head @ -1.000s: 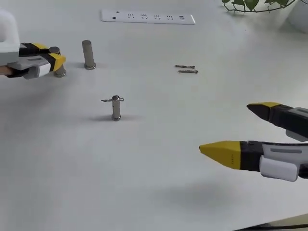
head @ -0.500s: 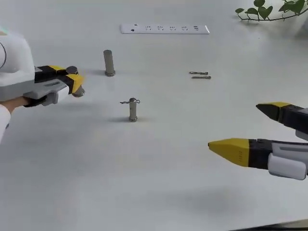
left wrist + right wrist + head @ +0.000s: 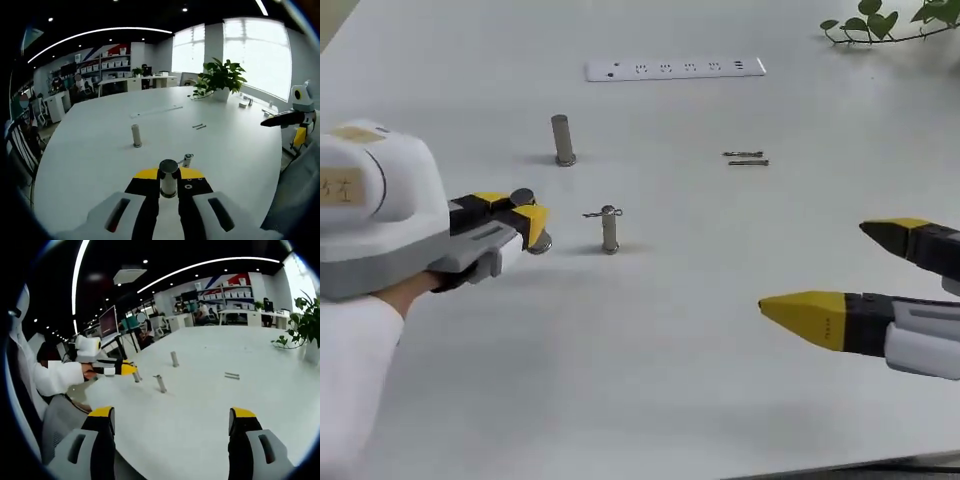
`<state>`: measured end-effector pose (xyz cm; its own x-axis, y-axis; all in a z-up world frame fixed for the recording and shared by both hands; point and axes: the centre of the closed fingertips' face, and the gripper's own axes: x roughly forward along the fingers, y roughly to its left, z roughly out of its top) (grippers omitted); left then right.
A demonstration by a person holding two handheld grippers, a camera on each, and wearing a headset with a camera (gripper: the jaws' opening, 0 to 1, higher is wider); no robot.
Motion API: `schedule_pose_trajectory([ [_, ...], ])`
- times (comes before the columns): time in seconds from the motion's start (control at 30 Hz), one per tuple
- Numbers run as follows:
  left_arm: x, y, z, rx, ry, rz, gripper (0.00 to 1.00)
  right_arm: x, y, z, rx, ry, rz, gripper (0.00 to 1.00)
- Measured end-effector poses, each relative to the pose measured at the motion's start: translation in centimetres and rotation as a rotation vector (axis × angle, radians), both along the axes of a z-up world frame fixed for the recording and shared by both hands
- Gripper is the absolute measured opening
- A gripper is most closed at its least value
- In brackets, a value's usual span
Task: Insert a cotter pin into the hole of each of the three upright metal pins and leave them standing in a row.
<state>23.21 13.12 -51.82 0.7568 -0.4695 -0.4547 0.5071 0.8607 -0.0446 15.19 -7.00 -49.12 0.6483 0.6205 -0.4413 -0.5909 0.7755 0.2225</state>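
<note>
My left gripper [image 3: 530, 220] is shut on a plain upright metal pin [image 3: 524, 200], holding it just left of a second pin [image 3: 610, 230] that has a cotter pin through its head. In the left gripper view the held pin [image 3: 169, 179] stands between the shut yellow jaws of the left gripper [image 3: 169, 175], with the cottered pin [image 3: 187, 160] close behind. A third plain pin [image 3: 562, 140] stands farther back. Two loose cotter pins [image 3: 745, 158] lie side by side on the table. My right gripper [image 3: 815, 268] hovers open at the right, holding nothing; its own view shows the right gripper [image 3: 172, 415] spread wide.
A white power strip [image 3: 675, 69] lies at the far side of the white table [image 3: 650, 350]. Plant leaves [image 3: 880, 22] reach in at the back right. The right gripper view shows the person's sleeve [image 3: 55, 377] and a chair beside the table.
My left gripper has carried its pin from beside the back pin toward me and to the right, up next to the cottered pin. The right gripper stays put.
</note>
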Motion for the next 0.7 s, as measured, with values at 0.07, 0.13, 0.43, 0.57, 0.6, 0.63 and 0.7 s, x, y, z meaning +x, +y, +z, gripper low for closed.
schedule_pose_trajectory([
  [0.07, -0.4, -0.4, -0.4, 0.002, 0.008, 0.011, 0.09, -0.1, -0.2, 0.0, 0.003, 0.000, -0.001, 0.92],
  [0.13, -0.9, -0.9, -0.9, -0.017, 0.039, 0.038, 0.09, -0.2, -0.4, 0.0, 0.003, 0.000, -0.001, 0.92],
  [0.43, -1.8, -3.1, -2.3, 0.006, 0.050, 0.069, 0.09, -0.3, -1.0, -0.1, 0.008, 0.001, -0.003, 0.92],
  [0.57, -1.7, -3.1, -2.8, 0.011, 0.054, 0.106, 0.09, -0.4, -1.2, -0.1, 0.008, 0.002, 0.001, 0.92],
  [0.6, -1.7, -3.1, -3.0, 0.001, 0.066, 0.118, 0.09, -0.4, -1.3, -0.1, 0.008, 0.003, 0.002, 0.92],
  [0.63, -1.8, -3.2, -3.3, -0.012, 0.082, 0.130, 0.09, -0.4, -1.3, -0.1, 0.008, 0.005, 0.003, 0.92],
  [0.7, -1.9, -3.1, -3.6, -0.006, 0.083, 0.145, 0.09, -0.5, -1.4, -0.2, 0.005, 0.009, 0.008, 0.92],
])
